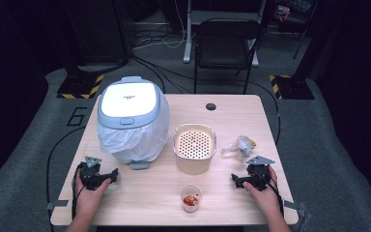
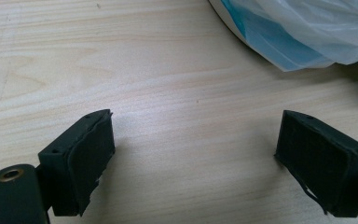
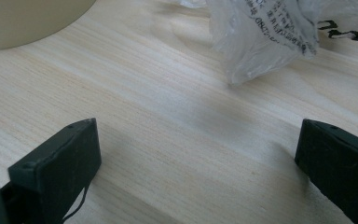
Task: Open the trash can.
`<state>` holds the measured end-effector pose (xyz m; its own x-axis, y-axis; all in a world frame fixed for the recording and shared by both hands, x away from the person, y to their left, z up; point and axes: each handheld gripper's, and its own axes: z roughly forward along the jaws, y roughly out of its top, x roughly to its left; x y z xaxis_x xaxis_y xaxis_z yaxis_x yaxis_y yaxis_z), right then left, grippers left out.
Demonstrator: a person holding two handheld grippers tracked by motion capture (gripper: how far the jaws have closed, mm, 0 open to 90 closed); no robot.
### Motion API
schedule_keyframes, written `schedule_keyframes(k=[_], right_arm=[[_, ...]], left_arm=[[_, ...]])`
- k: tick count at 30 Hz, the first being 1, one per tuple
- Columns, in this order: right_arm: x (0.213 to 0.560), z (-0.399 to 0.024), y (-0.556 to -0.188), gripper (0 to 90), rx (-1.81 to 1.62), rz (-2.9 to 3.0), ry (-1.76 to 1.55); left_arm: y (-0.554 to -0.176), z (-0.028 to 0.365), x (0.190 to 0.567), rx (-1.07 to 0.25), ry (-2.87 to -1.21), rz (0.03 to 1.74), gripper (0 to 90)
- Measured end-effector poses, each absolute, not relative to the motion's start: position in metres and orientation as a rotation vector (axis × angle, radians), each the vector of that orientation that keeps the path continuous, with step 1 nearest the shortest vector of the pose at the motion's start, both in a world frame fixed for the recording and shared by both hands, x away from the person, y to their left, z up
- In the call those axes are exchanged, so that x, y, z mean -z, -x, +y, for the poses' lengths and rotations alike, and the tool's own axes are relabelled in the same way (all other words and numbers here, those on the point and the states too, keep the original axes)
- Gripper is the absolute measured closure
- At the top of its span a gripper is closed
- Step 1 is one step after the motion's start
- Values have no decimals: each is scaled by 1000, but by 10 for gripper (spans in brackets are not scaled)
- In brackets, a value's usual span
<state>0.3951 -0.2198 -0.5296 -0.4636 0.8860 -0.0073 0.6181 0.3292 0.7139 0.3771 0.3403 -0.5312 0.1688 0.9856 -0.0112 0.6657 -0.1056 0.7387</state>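
Resting wide apart on the table [image 1: 232,121], both tongs [image 2: 193,158] [image 3: 198,168] grip nothing; the crumpled bag's [image 3: 265,32] print is unreadable.

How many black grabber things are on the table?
2. The left gripper sits near the bin; the right gripper sits near the crumpled plastic wrapper. Both open.

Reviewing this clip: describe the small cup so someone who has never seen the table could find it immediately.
Start at the wooden table and find the beige perforated-top container near its middle. Directly toward the person from it stands the small cup, between the two grippers. It alone is translucent, with something red inside.
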Motion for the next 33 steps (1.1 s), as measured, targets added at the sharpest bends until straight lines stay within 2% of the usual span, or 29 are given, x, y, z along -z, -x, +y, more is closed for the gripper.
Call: schedule_keyframes(k=[8, 10, 12, 13, 18, 19, 20, 22, 23, 24, 25, 26, 27, 29, 33], right_arm=[[530, -220, -395, 0, -919, 2203, -1329], [530, -220, -395, 0, -920, 2203, -1329], [530, -220, -395, 0, -919, 2203, -1327], [530, -220, -395, 0, -920, 2202, -1327], [530, -220, -395, 0, -920, 2202, -1327], [530, -220, -395, 0, -920, 2202, -1327], [530, -220, -395, 0, -920, 2203, -1326], [530, -220, -395, 0, -920, 2203, -1326], [530, -219, -395, 0, -926, 2201, -1332], [530, -219, -395, 0, -923, 2200, -1331], [530, -220, -395, 0, -924, 2203, -1330], [530, -220, -395, 0, -924, 2203, -1330], [530, -219, -395, 0, -926, 2201, -1332], [530, -219, -395, 0, -927, 2199, -1339], [529, -219, -394, 0, -926, 2203, -1340]], left_arm=[[-375, 335, 531, -645, -1888, 1519, 41], [-374, 334, 532, -658, -1850, 1521, 70], [-373, 337, 529, -658, -1858, 1524, 157], [-373, 336, 530, -638, -1812, 1545, 163], [-371, 339, 528, -639, -1791, 1561, 212], [-371, 339, 528, -639, -1791, 1561, 239], [-370, 341, 525, -648, -1826, 1572, 303], [-370, 342, 524, -628, -1817, 1579, 356], [-369, 342, 522, -582, -1812, 1577, 390], [-369, 342, 522, -582, -1812, 1577, 467], [-367, 343, 520, -495, -1789, 1549, 488], [-367, 343, 520, -495, -1789, 1549, 529], [-366, 342, 519, -468, -1808, 1544, 529], [-365, 337, 513, -429, -1815, 1514, 655], [-362, 324, 506, -449, -1825, 1466, 798]])
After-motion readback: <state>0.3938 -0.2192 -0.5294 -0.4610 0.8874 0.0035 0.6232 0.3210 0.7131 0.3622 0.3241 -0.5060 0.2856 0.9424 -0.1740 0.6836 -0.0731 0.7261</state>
